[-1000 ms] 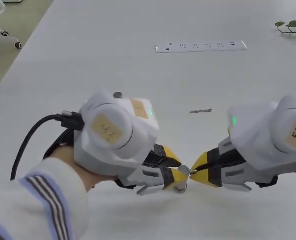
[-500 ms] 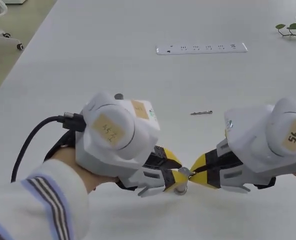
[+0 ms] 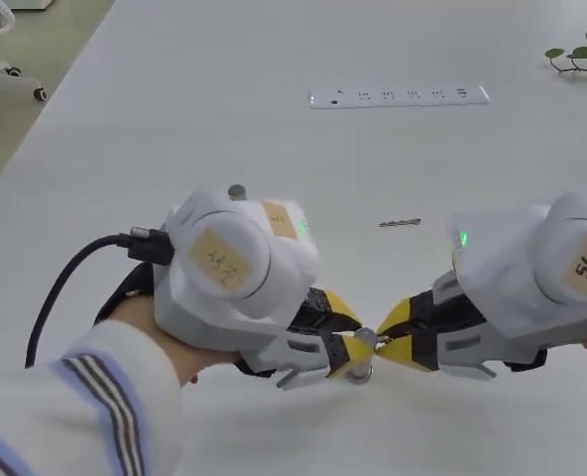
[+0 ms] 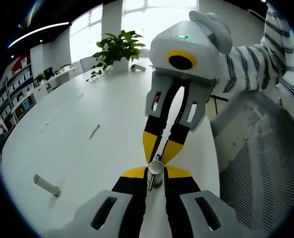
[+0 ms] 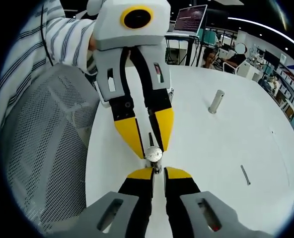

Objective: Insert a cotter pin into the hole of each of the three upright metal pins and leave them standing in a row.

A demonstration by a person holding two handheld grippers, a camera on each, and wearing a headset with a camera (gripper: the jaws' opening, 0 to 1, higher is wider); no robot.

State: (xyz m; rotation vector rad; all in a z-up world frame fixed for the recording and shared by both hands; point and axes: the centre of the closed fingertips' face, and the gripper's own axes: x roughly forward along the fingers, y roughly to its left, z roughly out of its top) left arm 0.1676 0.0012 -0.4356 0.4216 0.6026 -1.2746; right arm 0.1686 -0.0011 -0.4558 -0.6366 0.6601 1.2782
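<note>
The left gripper [image 3: 351, 352] clamped one metal pin [image 4: 155, 167]. The right gripper [image 3: 388, 342] was pinched shut at its top. A second pin [image 5: 216, 101] and one cotter pin [image 3: 400, 223] sat apart.

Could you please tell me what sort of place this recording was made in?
Most likely an open-plan office: a long white table with a power strip, a potted plant, a mesh office chair, and a monitor at a desk behind.

Open-plan office: long white worktable [image 3: 224, 89] bearing a white power strip [image 3: 400, 95], green potted plant [image 4: 118, 47] at its far end, grey mesh chair [image 4: 256, 163] beside it, lit monitor [image 5: 190, 19] and bookshelves [image 4: 18, 79] beyond.
</note>
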